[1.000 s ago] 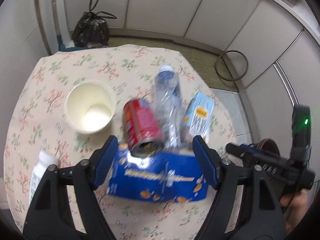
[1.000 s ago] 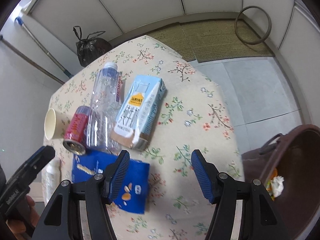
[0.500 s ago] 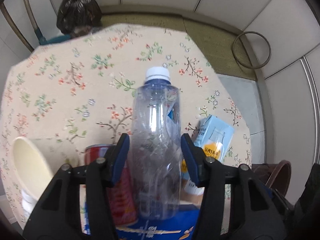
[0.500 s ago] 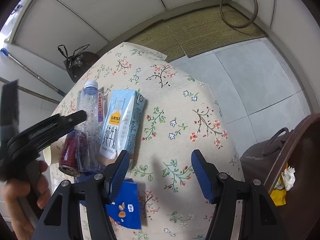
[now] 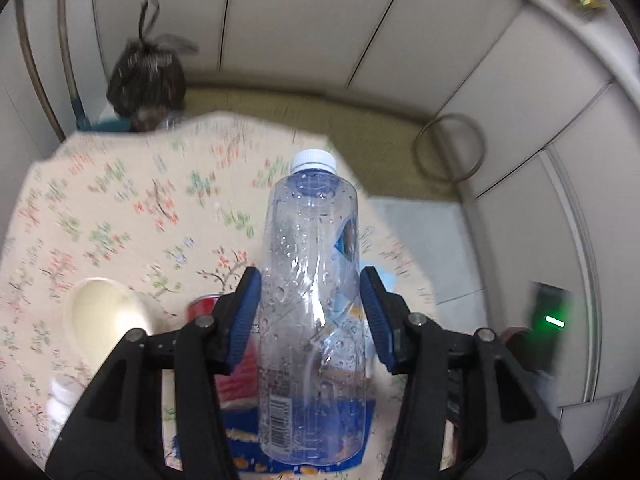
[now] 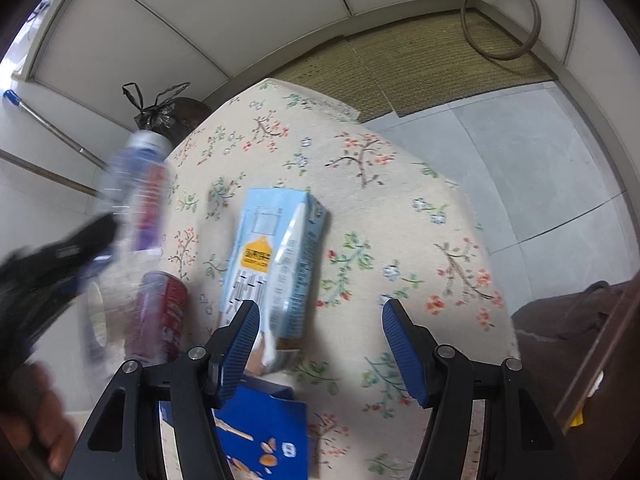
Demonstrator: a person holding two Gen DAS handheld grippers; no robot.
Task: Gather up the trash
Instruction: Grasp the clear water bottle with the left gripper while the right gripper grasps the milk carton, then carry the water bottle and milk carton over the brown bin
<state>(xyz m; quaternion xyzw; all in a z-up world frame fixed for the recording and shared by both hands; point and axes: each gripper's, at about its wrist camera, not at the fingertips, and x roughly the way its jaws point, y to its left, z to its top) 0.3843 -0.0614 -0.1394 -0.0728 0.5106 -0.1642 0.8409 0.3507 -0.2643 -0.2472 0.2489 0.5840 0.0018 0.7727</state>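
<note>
Room: pale panelled walls, a woven mat and grey floor tiles surround a table (image 6: 400,208) covered in floral cloth; a tied black bag (image 6: 168,114) sits on the floor at upper left of the right wrist view.
Trash on the table: a light blue carton (image 6: 276,268) lies at frame centre, a red can (image 6: 162,316) to its left, a blue snack packet (image 6: 264,436) at the bottom edge, and a white paper cup (image 5: 108,316) at left of the left wrist view.
Bin: a brown bin (image 6: 572,340) stands off the table at the right edge of the right wrist view, with some rubbish showing inside.
Bottle: a clear plastic bottle (image 5: 310,300) with a white cap fills the middle of the left wrist view, long axis running up the frame, cap pointing away from the camera, apparently lifted off the cloth.
Left gripper (image 5: 310,316): clamped on the bottle, one blue pad on each side of its lower half.
Right gripper (image 6: 320,344): spread wide, holding nothing; its left finger overlaps the carton's near end, contact unclear.
Key relation: the bin appears at the far right of both views, so the bottle likely has to travel rightward across the table; the right gripper is nearer the bin, and the carton's long axis points away from it, up the frame.
</note>
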